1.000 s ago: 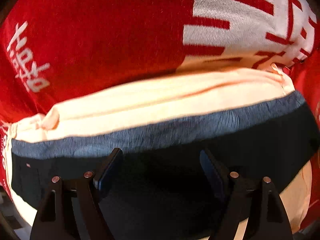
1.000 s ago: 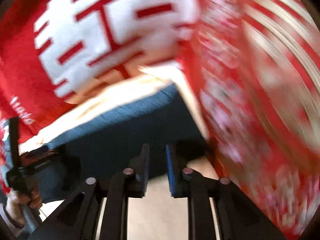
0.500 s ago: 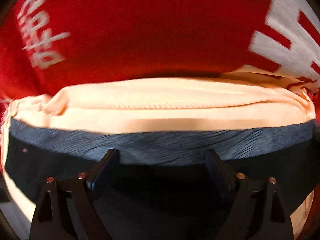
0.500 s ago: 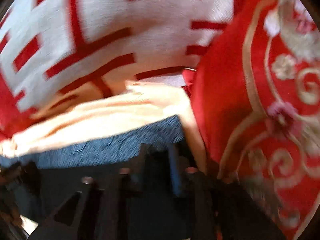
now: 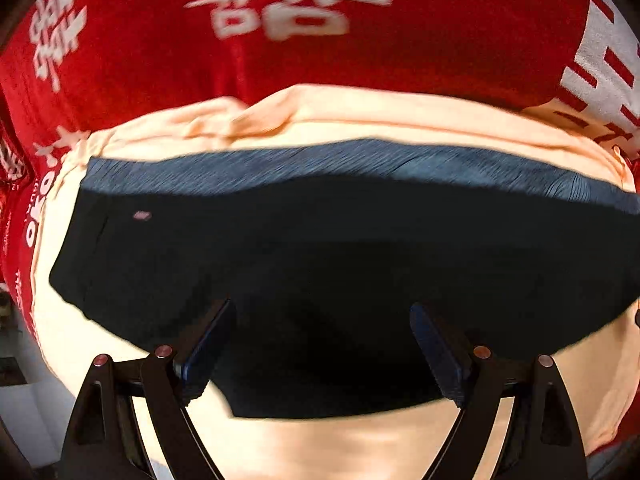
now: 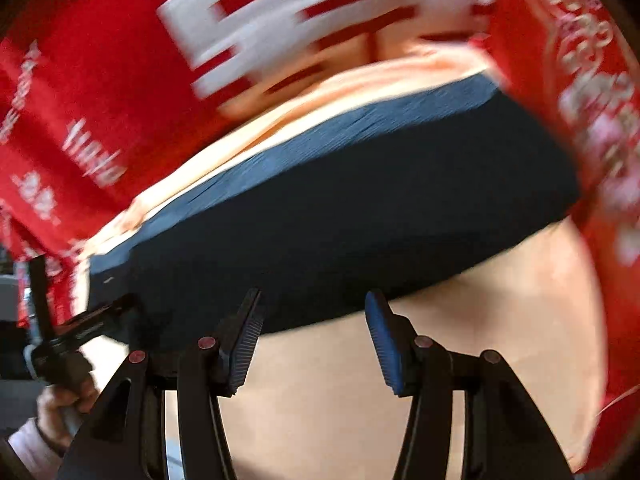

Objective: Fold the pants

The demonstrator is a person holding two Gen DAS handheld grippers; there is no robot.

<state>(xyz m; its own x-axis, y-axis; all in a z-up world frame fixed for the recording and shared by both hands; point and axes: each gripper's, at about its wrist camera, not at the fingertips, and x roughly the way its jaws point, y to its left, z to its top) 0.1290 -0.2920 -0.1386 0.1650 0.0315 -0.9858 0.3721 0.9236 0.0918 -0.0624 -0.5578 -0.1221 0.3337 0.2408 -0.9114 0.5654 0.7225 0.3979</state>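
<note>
Red printed cloth [image 5: 140,60] backs a cream sheet [image 5: 360,440]. Pants [image 5: 340,260] lie folded, long axis left-right. Left tool [image 5: 320,344] apart above them; right tool [image 6: 312,336] opening, empty, at near edge.

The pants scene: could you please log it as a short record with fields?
garment: dark pants, folded, blue-grey waistband showing
under it: cream cloth on a red printed cover
left gripper: fingers wide apart above the pants, holding nothing
right gripper: jaws opening, nothing between them
other: hand at lower left of the right wrist view
</note>
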